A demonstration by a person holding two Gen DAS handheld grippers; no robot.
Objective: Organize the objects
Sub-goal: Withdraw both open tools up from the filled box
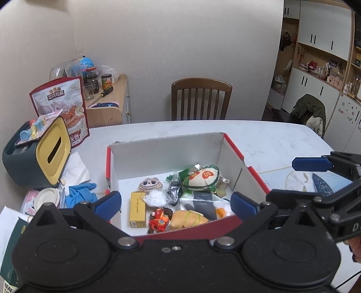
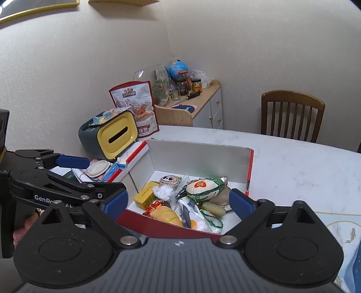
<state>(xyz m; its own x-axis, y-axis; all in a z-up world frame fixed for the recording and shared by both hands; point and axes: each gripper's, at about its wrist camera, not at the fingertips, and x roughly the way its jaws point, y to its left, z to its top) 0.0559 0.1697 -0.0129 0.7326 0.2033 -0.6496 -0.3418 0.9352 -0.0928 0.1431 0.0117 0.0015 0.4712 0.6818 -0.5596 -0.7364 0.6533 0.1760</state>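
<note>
Both claws, left claw and right claw, are held spread apart and empty just above the near edge of the box on the worktop, with its small objects lying straight ahead and below.

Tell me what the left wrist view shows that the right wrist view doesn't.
Only the left wrist view: white cabinets and open shelves at the far right, and a green jacket slung over a chair there.

Only the right wrist view: gold picture frames high on the wall, and a green braided cord trailing over the bags in the box.

Both: the red box of small toys, the yellow tissue holder, the snack bag, the wooden chair, and both grippers with jaws open and empty.
</note>
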